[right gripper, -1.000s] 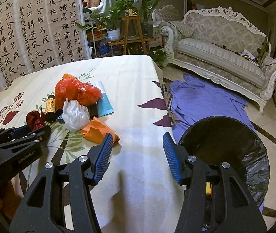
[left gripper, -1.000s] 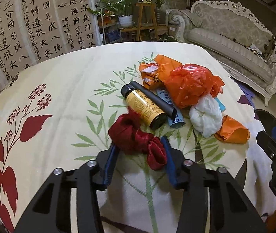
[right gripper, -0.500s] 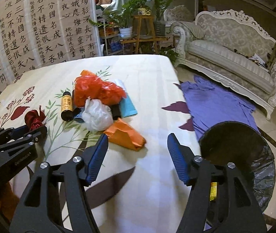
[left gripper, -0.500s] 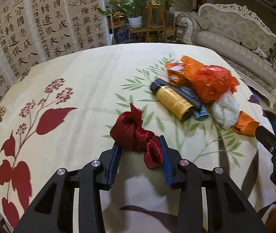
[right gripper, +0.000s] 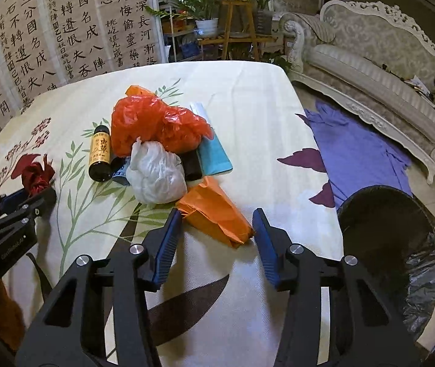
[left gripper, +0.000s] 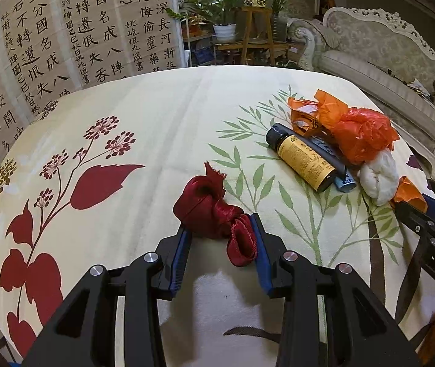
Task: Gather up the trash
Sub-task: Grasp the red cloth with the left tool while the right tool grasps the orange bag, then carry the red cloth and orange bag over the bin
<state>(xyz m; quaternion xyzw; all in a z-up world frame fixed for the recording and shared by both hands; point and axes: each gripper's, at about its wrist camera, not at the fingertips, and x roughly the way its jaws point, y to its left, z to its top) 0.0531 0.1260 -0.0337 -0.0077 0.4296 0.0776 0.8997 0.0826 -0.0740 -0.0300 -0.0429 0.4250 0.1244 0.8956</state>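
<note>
My left gripper (left gripper: 219, 229) is shut on a crumpled dark red ribbon (left gripper: 214, 211) and holds it over the flowered tablecloth (left gripper: 156, 116); the ribbon also shows in the right wrist view (right gripper: 36, 174). My right gripper (right gripper: 217, 223) is open, its jaws on either side of an orange wrapper (right gripper: 214, 214) on the cloth. Behind it lies a trash pile: a white plastic wad (right gripper: 156, 177), a red-orange bag (right gripper: 153, 128), a dark bottle with a yellow label (right gripper: 99, 156) and a blue packet (right gripper: 214, 156).
A black-lined trash bin (right gripper: 391, 238) stands on the floor right of the table edge. A purple cloth (right gripper: 358, 150) lies on the floor before a white sofa (right gripper: 370, 61). A calligraphy screen (left gripper: 64, 39) and plants stand behind the table.
My left gripper closed on the red ribbon and drew it back and left, away from the pile. My right gripper moved forward over the table to the orange wrapper.
</note>
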